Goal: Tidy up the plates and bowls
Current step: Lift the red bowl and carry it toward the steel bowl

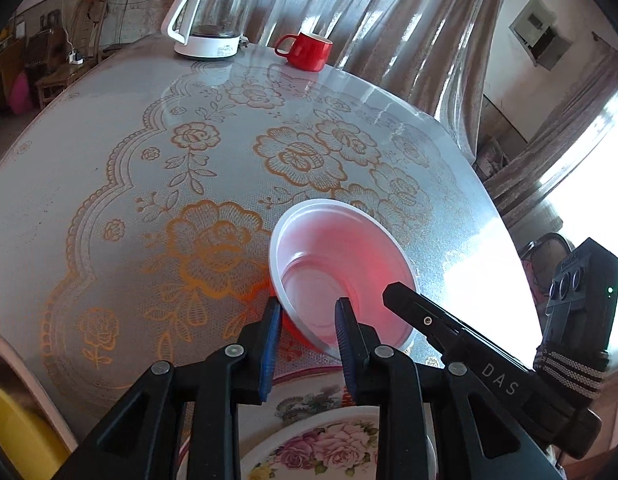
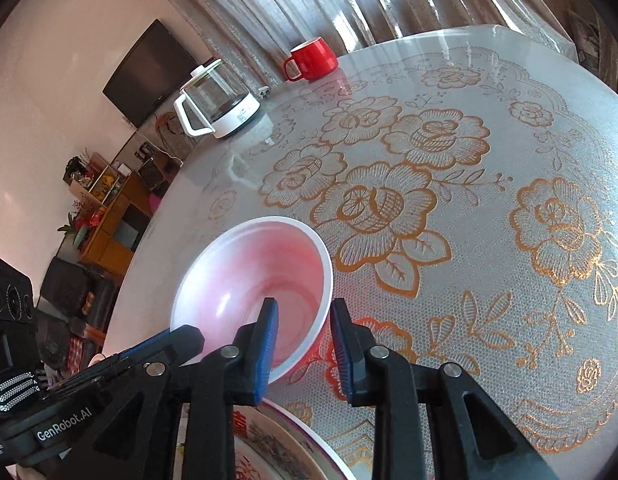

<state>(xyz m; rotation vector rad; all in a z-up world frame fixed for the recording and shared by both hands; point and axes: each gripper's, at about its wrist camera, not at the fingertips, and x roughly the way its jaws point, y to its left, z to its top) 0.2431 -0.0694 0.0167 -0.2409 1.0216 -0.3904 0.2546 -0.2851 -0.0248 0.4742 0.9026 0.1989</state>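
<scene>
Flowery table (image 1: 109, 184) sitting by grey curtains (image 1: 349, 20)
Bowl (image 1: 333, 256) is tipping, mouth facing up; left gripper (image 1: 309, 320) and right gripper (image 2: 303, 324) are straddling its rim, loosely parted.

A bowl (image 1: 329, 268), red outside and white with a pink glow inside, is tipped up off the table, its low rim toward six o'clock. Below it, at six o'clock in both views, lies a white plate (image 1: 333, 440) painted with pink roses; red characters (image 2: 245, 424) mark its purple-lined rim.
</scene>
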